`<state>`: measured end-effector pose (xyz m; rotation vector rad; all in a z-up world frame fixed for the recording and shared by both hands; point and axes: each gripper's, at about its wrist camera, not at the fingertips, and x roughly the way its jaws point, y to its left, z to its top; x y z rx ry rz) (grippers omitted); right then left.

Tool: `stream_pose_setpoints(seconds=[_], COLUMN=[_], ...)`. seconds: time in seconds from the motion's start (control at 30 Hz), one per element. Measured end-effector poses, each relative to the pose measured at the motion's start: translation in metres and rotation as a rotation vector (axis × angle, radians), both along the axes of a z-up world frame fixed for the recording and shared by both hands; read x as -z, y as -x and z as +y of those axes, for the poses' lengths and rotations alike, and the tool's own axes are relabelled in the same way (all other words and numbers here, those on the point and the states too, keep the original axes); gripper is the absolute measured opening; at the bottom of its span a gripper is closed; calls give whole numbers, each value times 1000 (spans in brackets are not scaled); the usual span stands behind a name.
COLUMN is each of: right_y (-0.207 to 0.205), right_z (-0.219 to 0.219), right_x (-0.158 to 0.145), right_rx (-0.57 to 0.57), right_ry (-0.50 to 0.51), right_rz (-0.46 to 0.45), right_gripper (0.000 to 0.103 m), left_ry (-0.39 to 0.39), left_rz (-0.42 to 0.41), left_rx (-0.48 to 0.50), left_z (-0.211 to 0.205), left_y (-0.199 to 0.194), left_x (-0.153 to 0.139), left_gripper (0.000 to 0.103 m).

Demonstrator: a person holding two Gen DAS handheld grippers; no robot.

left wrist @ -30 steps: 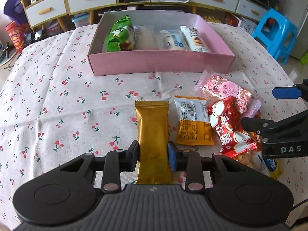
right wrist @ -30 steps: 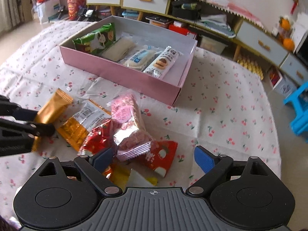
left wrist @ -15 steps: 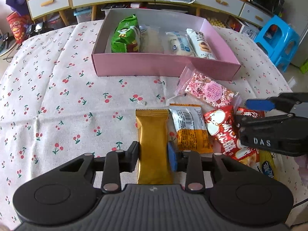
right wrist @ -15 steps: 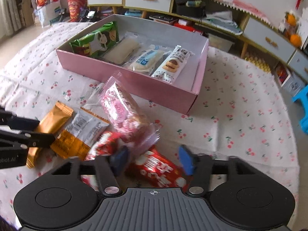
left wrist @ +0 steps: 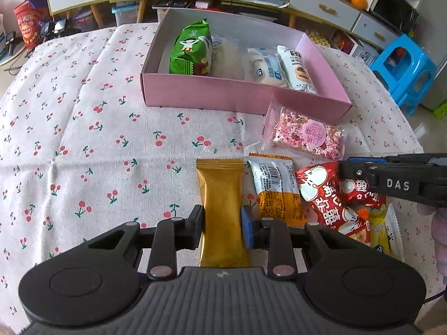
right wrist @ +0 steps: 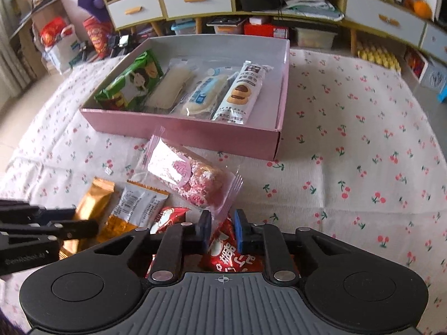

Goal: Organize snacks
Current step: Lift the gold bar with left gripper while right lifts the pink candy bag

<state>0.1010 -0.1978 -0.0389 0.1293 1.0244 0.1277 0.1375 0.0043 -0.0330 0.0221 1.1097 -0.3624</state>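
Note:
My left gripper [left wrist: 222, 223] is shut on a gold packet [left wrist: 220, 189] that lies on the cherry-print cloth. Beside it lie an orange-and-white packet [left wrist: 275, 187] and a red packet [left wrist: 321, 192]. My right gripper [right wrist: 222, 233] is shut on the near wrapper edge of a clear pink packet [right wrist: 184, 173], just above the red packet [right wrist: 232, 256]. In the left wrist view the right gripper [left wrist: 342, 169] reaches in from the right. The pink box [left wrist: 237, 97] behind holds a green packet [left wrist: 190, 50] and three pale ones.
A yellow packet [left wrist: 377, 229] and a white one lie under the right gripper's arm. A blue stool [left wrist: 402, 69] stands past the table's right edge. Drawer cabinets [right wrist: 195, 0] and floor clutter line the back. Bare cloth [right wrist: 363, 153] spreads right of the box.
The right gripper's jaws went from wide open to shut on the pink packet's edge, and that packet shifted toward the box. The left gripper kept its hold on the gold packet.

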Motion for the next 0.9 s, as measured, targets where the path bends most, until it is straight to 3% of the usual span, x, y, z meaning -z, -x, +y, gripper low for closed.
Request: stream_pose_setpoints(seconds=[0.07, 0.23, 0.3, 0.37, 0.43, 0.47, 0.5, 0.6, 0.77, 0.9], right_y=[-1, -4, -7, -10, -14, -15, -17, -24, -37, -47], right_z=[-5, -20, -23, -25, -22, -20, -18, -6, 16, 12], right_x=[-2, -9, -10, -9, -9, -9, -10, -13, -6, 1], right_rx=[22, 69, 74, 66, 36, 38, 45, -4, -148, -147], right_ry=[-29, -73, -94, -118, -117, -115, -115, -97, 26, -73], right_rz=[3, -11, -12, -9, -6, -4, -8, -45, -76, -57], right_gripper=[8, 7, 18, 21, 43, 63, 70, 72, 76, 76], left_ry=[11, 30, 36, 41, 49, 51, 52, 50, 57, 65], left_rz=[6, 6, 6, 8, 10, 10, 10, 12, 38, 61], left_rx=[-7, -19, -24, -27, -31, -32, -32, -37, -56, -69], left_z=[2, 2, 2, 2, 2, 2, 2, 2, 8, 13], left_y=[-1, -3, -4, -5, -6, -6, -7, -9, -13, -14], left_x=[-1, -4, -5, -6, -8, -8, -8, -8, -4, 1], left_gripper=[26, 26, 26, 26, 26, 26, 26, 26, 26, 26])
